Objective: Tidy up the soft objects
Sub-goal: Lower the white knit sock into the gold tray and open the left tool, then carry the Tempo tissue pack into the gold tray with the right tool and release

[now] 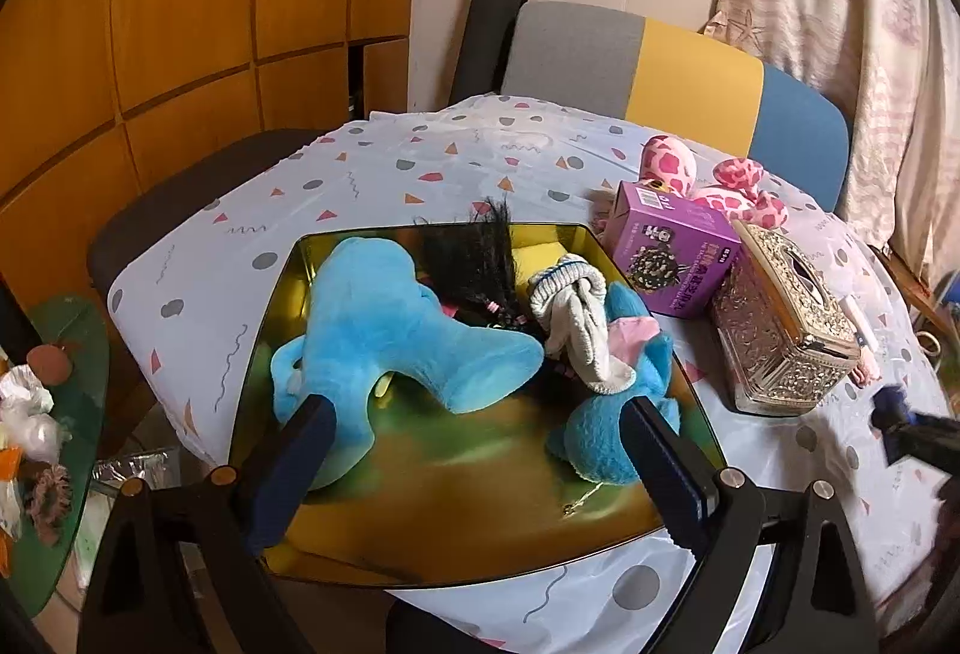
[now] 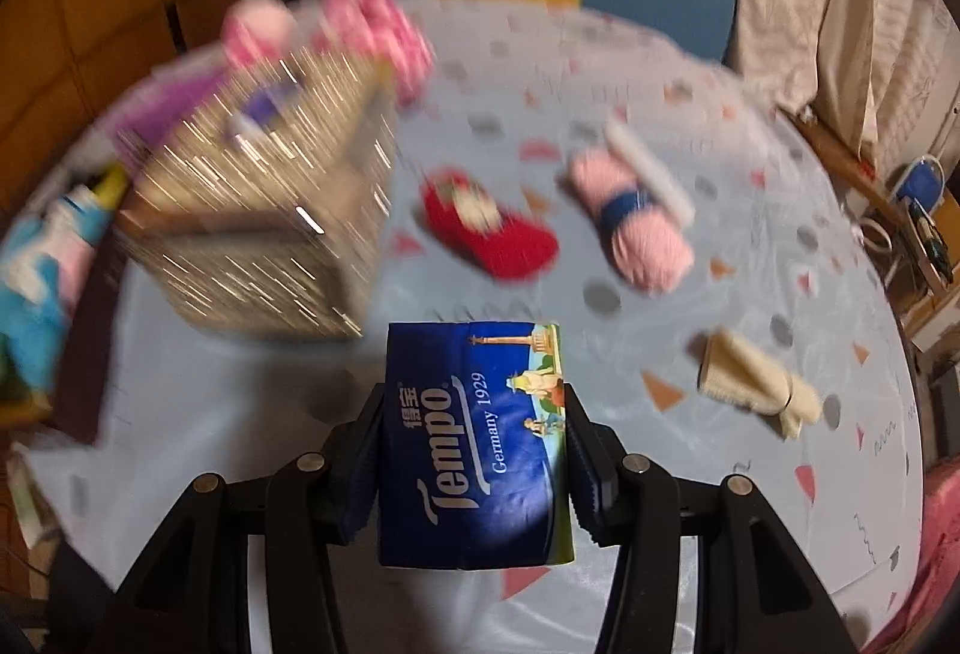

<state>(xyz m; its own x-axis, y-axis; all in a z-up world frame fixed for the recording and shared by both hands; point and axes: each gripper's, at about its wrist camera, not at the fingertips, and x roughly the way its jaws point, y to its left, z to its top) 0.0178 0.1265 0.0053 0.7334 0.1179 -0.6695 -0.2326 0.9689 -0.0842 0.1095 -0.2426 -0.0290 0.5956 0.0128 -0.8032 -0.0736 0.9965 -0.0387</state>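
A gold tin tray [image 1: 480, 528] holds a big blue plush [image 1: 390, 330], a smaller blue plush [image 1: 606, 432], a grey-white sock [image 1: 576, 318] and black doll hair [image 1: 480, 258]. My left gripper [image 1: 474, 450] is open and empty above the tray's near side. My right gripper [image 2: 471, 444] is shut on a blue Tempo tissue pack [image 2: 474, 444], held above the table. The right wrist view is blurred by motion. A red slipper [image 2: 489, 225], a pink yarn roll [image 2: 636, 228] and a beige sock [image 2: 756, 384] lie on the table beyond it.
A purple box [image 1: 666, 252], an ornate silver tissue box [image 1: 780, 324] and a pink spotted plush [image 1: 714, 186] stand right of the tray on the patterned tablecloth [image 1: 384, 162]. A chair [image 1: 678, 72] is behind the table. A side table [image 1: 54, 414] with clutter is at left.
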